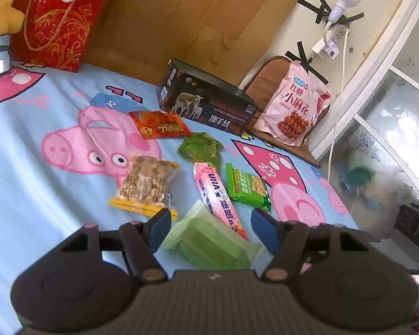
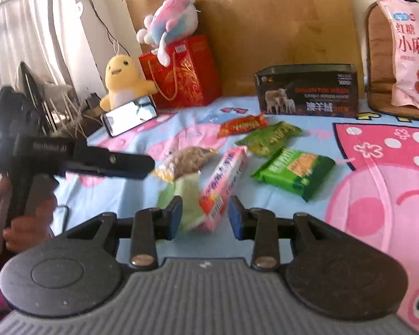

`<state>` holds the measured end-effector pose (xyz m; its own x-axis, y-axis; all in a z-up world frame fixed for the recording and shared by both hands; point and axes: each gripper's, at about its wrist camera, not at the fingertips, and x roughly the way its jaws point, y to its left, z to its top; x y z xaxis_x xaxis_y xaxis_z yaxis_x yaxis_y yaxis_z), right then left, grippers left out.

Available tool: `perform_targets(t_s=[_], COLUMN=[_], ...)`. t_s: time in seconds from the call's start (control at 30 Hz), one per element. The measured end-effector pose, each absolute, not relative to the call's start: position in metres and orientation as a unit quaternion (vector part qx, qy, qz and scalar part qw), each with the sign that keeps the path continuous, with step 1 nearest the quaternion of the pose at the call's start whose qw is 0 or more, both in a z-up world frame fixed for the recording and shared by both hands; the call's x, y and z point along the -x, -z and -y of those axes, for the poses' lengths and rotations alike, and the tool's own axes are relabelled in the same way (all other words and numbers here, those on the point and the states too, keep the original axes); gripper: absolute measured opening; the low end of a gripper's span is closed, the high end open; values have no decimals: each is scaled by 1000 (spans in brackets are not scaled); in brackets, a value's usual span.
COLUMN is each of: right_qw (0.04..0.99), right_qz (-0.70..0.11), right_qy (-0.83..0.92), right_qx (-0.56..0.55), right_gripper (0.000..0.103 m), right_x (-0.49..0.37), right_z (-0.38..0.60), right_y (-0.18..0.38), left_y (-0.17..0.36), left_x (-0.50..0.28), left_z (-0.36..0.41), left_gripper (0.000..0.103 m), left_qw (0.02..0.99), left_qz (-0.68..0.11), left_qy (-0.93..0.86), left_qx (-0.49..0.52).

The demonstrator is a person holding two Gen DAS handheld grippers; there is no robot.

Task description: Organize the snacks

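We are lining the right gripper (image 2: 205, 217) up on the near end of the pink candy box (image 2: 223, 187), which is lying on the cartoon-print sheet (image 1: 56, 106) with that end between the spread jaws, neither pad pressing it yet. The left gripper (image 1: 211, 227) is hovering spread over the pale green wafer pack (image 1: 209, 240), gripping nothing. For a clean pick we are judging it best to centre the box, then close squarely across its narrow sides, clear of the wafer pack just beside it.

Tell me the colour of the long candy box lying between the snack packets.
Pink candy box with blue lettering, clearest in the left wrist view.
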<state>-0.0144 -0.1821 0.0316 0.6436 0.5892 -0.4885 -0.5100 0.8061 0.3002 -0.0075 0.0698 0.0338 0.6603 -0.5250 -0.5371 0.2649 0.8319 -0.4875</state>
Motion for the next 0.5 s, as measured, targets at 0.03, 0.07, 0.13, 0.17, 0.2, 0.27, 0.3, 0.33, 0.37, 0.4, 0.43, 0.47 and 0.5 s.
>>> perform_targets(t_s=[0.03,0.07,0.13,0.17,0.2,0.27,0.3,0.33,0.37,0.4,0.43,0.47,0.5], right_qw=[902,898,881,871,863,864,869,876,887,898,908,917,918], right_qz=[-292,-295,-316,-326,-330,-319,-310,-301,-290,-278,-267,-261,-265], right_qy=[-311,-323,-349,-365,-382,-390,-386,-377,-360,-340,-321,-303,-294], right_qx=[-64,-56,-40,-31,-17,3,1,-6,-13,-14,-7,8,20], right_gripper=[38,38,38,38,38,38,38,38,39,39,39,40,40], right_x=[12,9,5,6,8,12,11,10,9,8,8,8,6], right_z=[178,171,154,144,136,129,132,138,145,150,152,152,151], right_y=[-31,-29,-21,-16,-13,-13,-16,-19,-22,-25,-26,-25,-23], left_y=[-34,-34,-33,-34,-35,-37,-37,-38,-38,-38,-38,-37,-36], left_x=[7,8,6,5,4,0,-3,-6,-9,-13,-18,-23,-27], left_z=[-70,-70,-72,-73,-74,-74,-73,-71,-69,-67,-64,-61,-59], left_gripper=[64,64,64,64,64,64,64,64,64,64,64,64,64], left_qw=[892,892,892,892,892,892,892,892,891,890,889,887,886], left_qz=[-348,-349,-352,-353,-353,-353,-354,-354,-355,-356,-359,-363,-365], left_qy=[219,216,213,212,211,213,214,216,217,219,221,223,224], left_qx=[187,187,187,187,187,185,183,181,180,180,179,178,177])
